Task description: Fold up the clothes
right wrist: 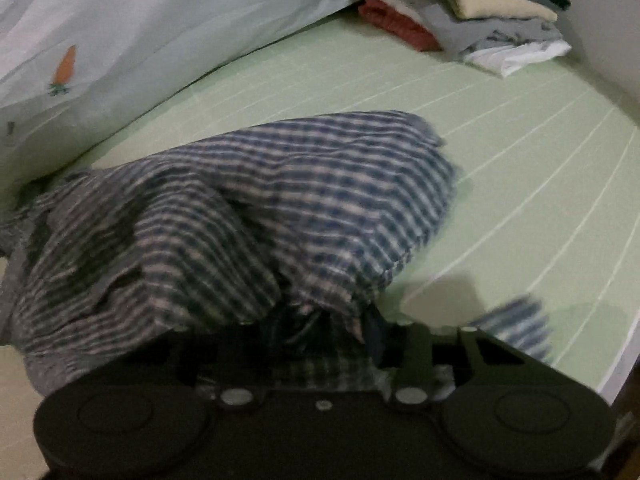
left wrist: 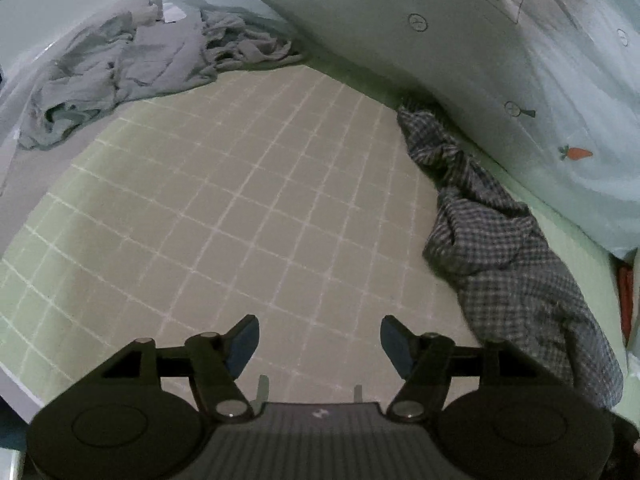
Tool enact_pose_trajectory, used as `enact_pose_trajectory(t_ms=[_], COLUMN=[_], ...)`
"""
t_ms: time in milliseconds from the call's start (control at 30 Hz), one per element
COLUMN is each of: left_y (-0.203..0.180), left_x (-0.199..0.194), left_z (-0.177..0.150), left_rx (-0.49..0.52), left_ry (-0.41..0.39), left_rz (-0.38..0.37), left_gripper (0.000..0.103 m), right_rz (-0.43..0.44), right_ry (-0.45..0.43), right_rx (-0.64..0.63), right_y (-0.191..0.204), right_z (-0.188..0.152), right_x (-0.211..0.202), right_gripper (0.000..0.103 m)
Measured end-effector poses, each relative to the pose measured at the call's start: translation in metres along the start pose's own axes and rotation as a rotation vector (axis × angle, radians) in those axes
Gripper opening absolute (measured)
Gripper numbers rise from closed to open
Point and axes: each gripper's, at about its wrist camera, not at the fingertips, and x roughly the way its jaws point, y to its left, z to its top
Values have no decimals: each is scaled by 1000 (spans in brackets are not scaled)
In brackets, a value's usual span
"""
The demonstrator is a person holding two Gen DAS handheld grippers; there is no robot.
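Note:
A blue-and-white checked garment (right wrist: 248, 216) lies bunched on the green gridded bed sheet (right wrist: 500, 152). My right gripper (right wrist: 332, 328) is shut on its near edge, and the cloth drapes over the fingers and hides them. The same checked garment (left wrist: 500, 248) runs along the right side of the left wrist view. My left gripper (left wrist: 319, 344) is open and empty, hovering over the bare sheet (left wrist: 240, 208), well left of the garment.
A crumpled grey clothes pile (left wrist: 132, 68) lies at the far left of the bed. A pale quilt with a carrot print (left wrist: 520, 80) borders the back; it also shows in the right wrist view (right wrist: 120, 48). A stack of folded clothes (right wrist: 472, 12) sits at the far right corner.

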Motion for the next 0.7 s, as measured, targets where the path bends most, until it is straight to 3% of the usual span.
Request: enact_pose_trajectory(t_ms=[200,333,500,600,700], left_y=[47,76,95,95,86], left_x=[-16,-26,-32,-31,-24], left_z=[7,17,21,18,14], left_rx=[14,15,7,14,31], left_ry=[-5,-24,-28,-14,14], left_rz=[1,23,32,21,-3], left_gripper=[70,70,72,72,73], right_rz=[26,143,390,487,468], right_ry=[7,50,193,206,136], right_rx=[83,108,97,27,-90], right_y=[84,154,236,257,248], right_z=[-46,-70,-82,-81,-75], right_x=[-12,-11,0,-11,-32], right_gripper=[43,43,45,53,61])
